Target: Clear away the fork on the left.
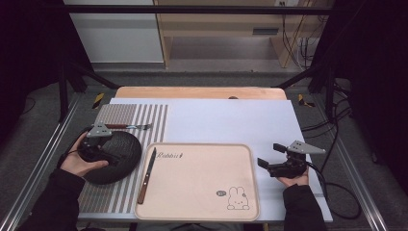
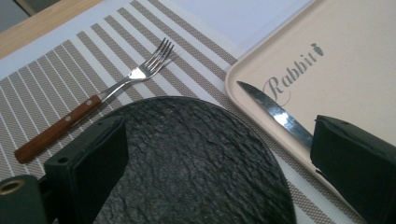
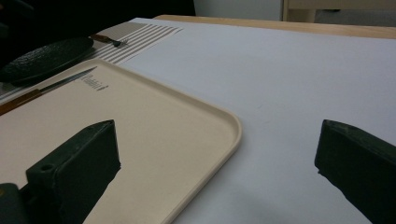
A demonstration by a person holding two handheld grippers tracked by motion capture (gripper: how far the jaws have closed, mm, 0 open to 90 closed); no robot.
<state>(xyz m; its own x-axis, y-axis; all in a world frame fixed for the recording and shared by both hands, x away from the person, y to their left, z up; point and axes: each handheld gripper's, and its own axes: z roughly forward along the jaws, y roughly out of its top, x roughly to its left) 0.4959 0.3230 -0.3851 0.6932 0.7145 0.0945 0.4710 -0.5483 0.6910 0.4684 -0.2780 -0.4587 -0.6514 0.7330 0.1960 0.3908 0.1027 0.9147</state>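
The left hand-held gripper (image 1: 96,144) hovers over the black plate (image 2: 187,158) on the striped mat (image 2: 56,79), jaws wide and empty. To grip well, lower one jaw under the rim. The right hand-held gripper (image 1: 279,161) waits open beside the tray (image 1: 202,202).

A round black slate-textured plate (image 1: 115,156) lies flat on the striped placemat (image 1: 122,118), just left of the tray (image 1: 202,202).

Lab rig, black frame (image 1: 192,9), loose cables (image 1: 300,48)
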